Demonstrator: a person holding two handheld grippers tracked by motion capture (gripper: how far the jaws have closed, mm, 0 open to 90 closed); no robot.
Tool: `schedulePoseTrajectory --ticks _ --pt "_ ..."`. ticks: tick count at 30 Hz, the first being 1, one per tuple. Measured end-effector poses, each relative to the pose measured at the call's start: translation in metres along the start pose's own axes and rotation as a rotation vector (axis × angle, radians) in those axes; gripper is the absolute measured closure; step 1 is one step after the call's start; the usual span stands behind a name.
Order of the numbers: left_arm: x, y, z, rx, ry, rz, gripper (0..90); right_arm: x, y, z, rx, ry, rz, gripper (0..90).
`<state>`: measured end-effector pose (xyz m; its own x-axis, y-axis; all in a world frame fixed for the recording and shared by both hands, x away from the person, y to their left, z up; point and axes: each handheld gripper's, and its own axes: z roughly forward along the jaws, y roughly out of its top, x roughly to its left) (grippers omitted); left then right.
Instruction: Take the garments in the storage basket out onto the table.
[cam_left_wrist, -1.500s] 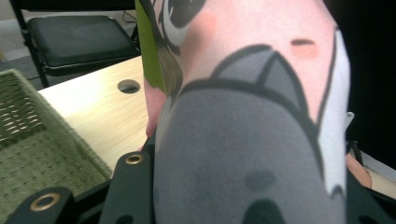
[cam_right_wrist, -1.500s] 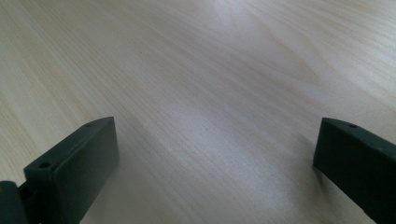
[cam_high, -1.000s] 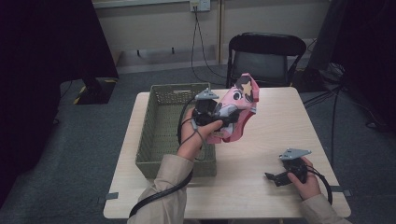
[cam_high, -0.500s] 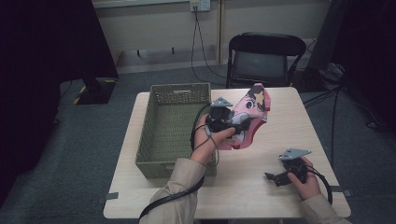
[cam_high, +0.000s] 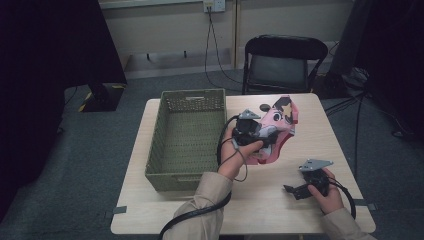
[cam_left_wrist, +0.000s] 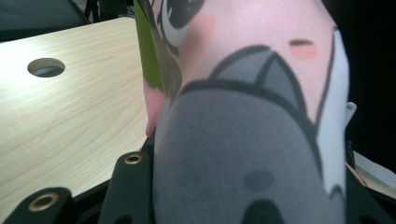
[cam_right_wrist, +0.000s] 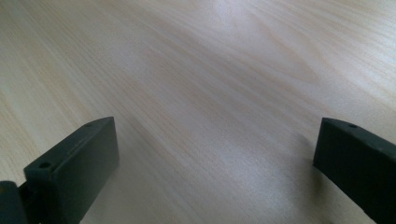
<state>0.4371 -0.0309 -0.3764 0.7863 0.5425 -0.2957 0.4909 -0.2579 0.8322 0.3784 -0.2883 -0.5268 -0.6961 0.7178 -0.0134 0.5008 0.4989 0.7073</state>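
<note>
While the left gripper (cam_high: 260, 140) grips the pink cartoon-print pouch (cam_high: 277, 125) clear of the table (cam_high: 280, 210), beside the green basket (cam_high: 187, 135) (empty), nothing is placed yet; the right gripper (cam_high: 295, 190) rests released by the near right edge.

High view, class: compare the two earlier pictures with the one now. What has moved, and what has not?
The left claw, shut on the pink cartoon slipper, has carried it rightward from over the green basket's right edge and down toward the bare table. The grip has not changed. The right claw has stayed open and resting near the table's front right, and the basket has not moved.
</note>
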Motion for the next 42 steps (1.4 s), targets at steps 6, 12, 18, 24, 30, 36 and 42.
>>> schedulePoseTrajectory --ticks 6,12,18,24,30,36,42 --pt "-0.002 -0.006 0.016 0.004 0.024 -0.017 54.5 0.0 0.0 0.0 -0.001 0.0 -0.001 0.0" --pt "0.0 -0.015 0.028 0.003 0.044 -0.048 54.5 0.0 0.0 0.0 -0.001 0.0 -0.002 0.0" --pt "0.005 -0.024 0.036 0.006 0.07 -0.08 54.5 0.0 0.0 0.0 -0.001 0.0 -0.002 0.0" --pt "0.011 -0.033 0.043 0.028 0.108 -0.099 54.3 0.0 0.0 0.0 -0.001 -0.001 -0.003 0.0" --pt "0.011 -0.042 0.054 0.044 0.149 -0.118 54.0 0.0 0.0 0.0 -0.001 -0.001 -0.003 0.0" --pt "0.011 -0.047 0.065 0.068 0.175 -0.114 53.8 0.0 0.0 0.0 0.0 0.0 0.0 0.0" --pt "0.013 -0.054 0.074 0.097 0.208 -0.101 53.2 0.0 0.0 0.0 0.001 -0.001 -0.002 0.0"
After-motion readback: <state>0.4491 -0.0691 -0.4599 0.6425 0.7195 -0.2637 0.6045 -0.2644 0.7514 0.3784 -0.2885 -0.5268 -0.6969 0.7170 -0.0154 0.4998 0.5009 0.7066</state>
